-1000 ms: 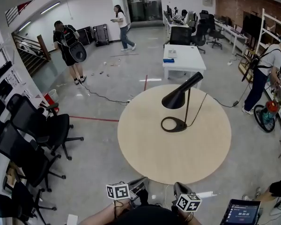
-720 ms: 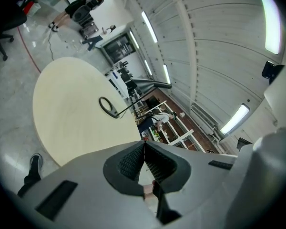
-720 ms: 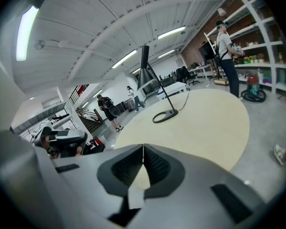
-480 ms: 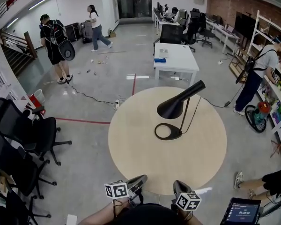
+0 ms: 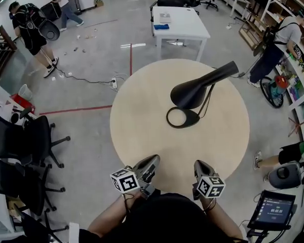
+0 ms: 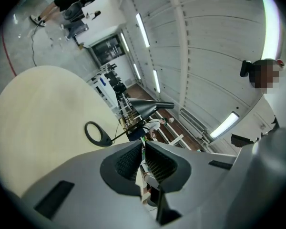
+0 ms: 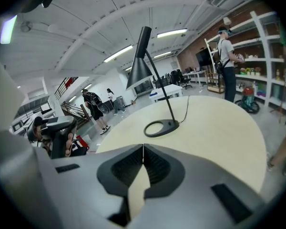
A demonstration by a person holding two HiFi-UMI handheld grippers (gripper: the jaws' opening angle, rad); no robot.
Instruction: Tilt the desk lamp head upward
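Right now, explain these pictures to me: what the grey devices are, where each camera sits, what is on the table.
No robot here: a person holds a two-jaw tool in each hand, the left hand-held gripper and the right hand-held gripper. The head view comes from a camera on the person's head, looking down. The other two views come from cameras riding on those tools, looking along their jaws. Both pairs of jaws are closed, with nothing between them. On the round table stands a black desk lamp, its head angled down above its ring-shaped base. Neither tool touches it.
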